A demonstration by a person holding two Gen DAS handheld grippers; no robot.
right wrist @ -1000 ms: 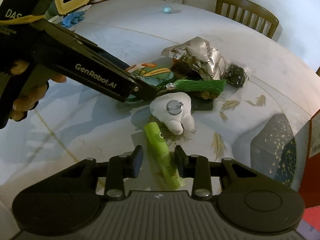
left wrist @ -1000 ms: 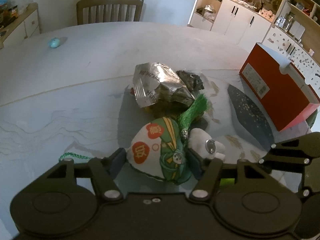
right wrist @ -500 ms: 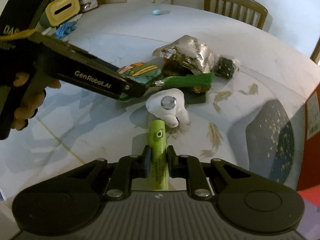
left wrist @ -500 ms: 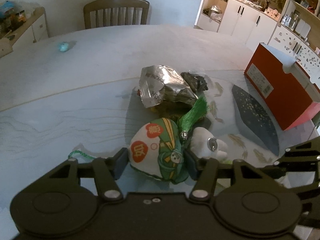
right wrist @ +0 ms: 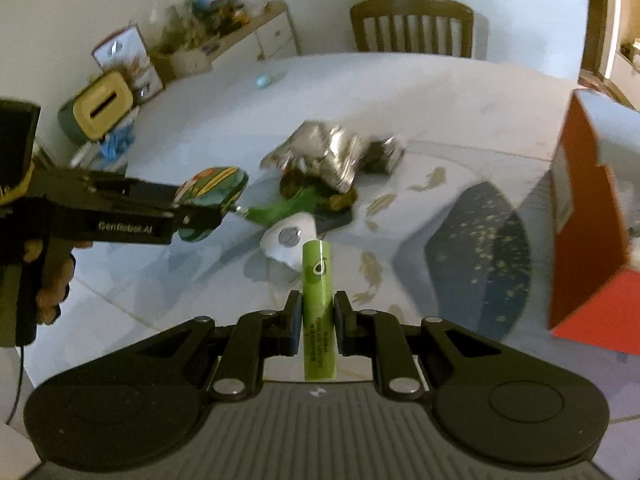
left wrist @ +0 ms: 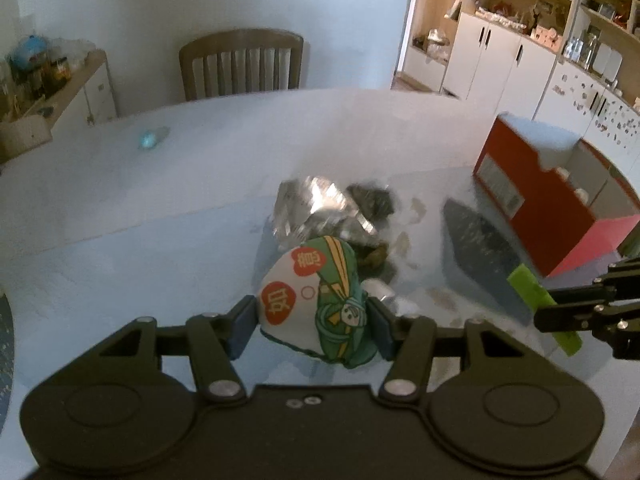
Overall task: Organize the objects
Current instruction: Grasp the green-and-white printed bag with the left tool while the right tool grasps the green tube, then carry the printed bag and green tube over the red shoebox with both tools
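Through the left wrist camera, we are seeing our left gripper (left wrist: 312, 322) clamping a stuffed fabric pouch (left wrist: 316, 300) between its blue pads, the pouch lifted off the table (left wrist: 120, 208). Beyond it a crumpled silver foil bag (left wrist: 316, 212) is lying beside a dark packet (left wrist: 372, 200), and a red box (left wrist: 536, 200) is standing open at the right, near a dark speckled mat (left wrist: 476, 240). The right gripper is reaching in from the right edge with a green tube (left wrist: 540, 304). The pouch is white and green with red patches carrying characters.

Through the right wrist camera, we are seeing our right gripper (right wrist: 316, 320) squeezing the green tube (right wrist: 316, 304) at mid-length, its cap pointing away from us above the table. Just past the cap a white tooth-shaped toy (right wrist: 288, 240) is lying, with a green tassel (right wrist: 276, 210) beside it. The left gripper (right wrist: 200, 212) is holding the pouch (right wrist: 212, 188) at the left. The tube is lime green with an avocado mark and small print.
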